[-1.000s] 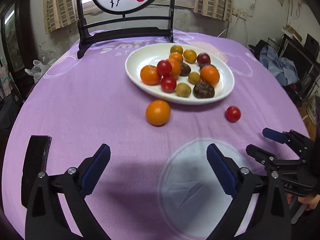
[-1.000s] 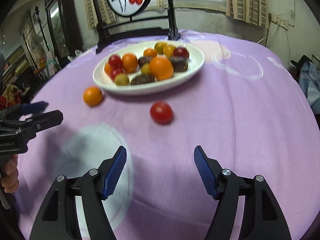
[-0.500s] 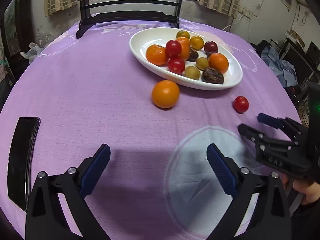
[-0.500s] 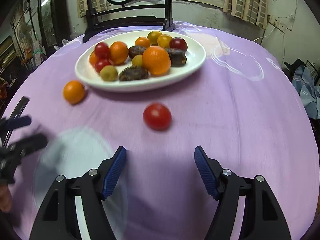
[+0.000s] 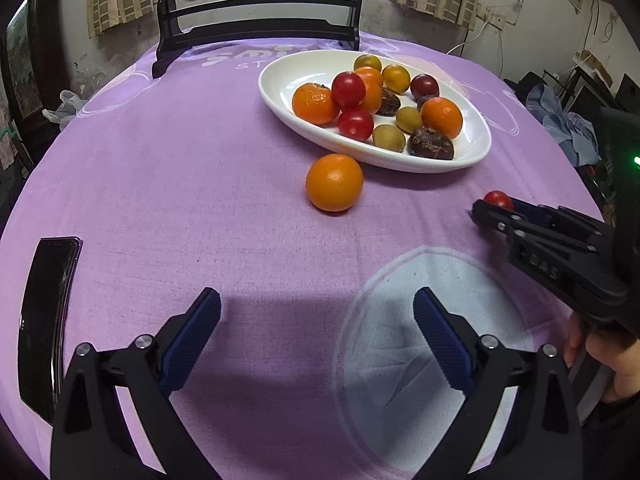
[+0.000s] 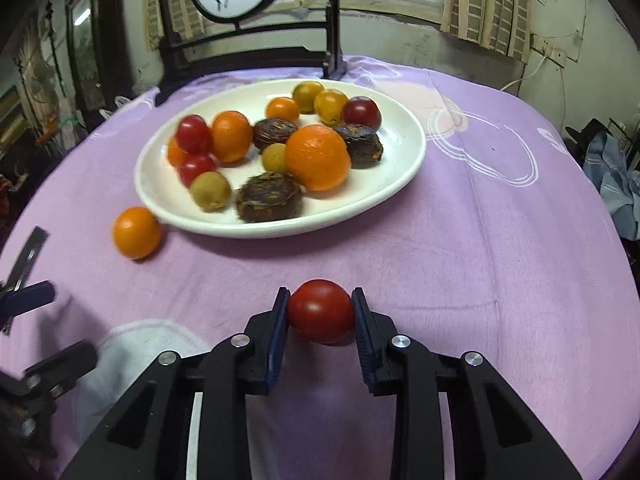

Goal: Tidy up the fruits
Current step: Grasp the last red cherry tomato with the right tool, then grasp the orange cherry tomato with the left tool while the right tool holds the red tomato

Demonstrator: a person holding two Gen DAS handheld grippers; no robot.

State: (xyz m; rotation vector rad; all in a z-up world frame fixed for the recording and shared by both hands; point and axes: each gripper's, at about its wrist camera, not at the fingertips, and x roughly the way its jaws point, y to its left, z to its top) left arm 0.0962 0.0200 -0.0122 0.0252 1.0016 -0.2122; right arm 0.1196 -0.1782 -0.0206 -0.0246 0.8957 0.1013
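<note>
Round red tomato [image 6: 320,311] between right tool [image 6: 321,322] pads

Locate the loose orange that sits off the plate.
The loose orange lies on the purple tablecloth just in front of the white plate, at its near rim; in the right wrist view it is left of the plate.

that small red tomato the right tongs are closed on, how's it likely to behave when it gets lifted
The small round red tomato looks smooth and glossy, so it could slip between the ribbed blue pads of the right tongs, which have just closed on it. It probably weighs little. Its skin may be thin, so hard squeezing might split it. If dropped on the purple tablecloth, it would likely roll.
</note>
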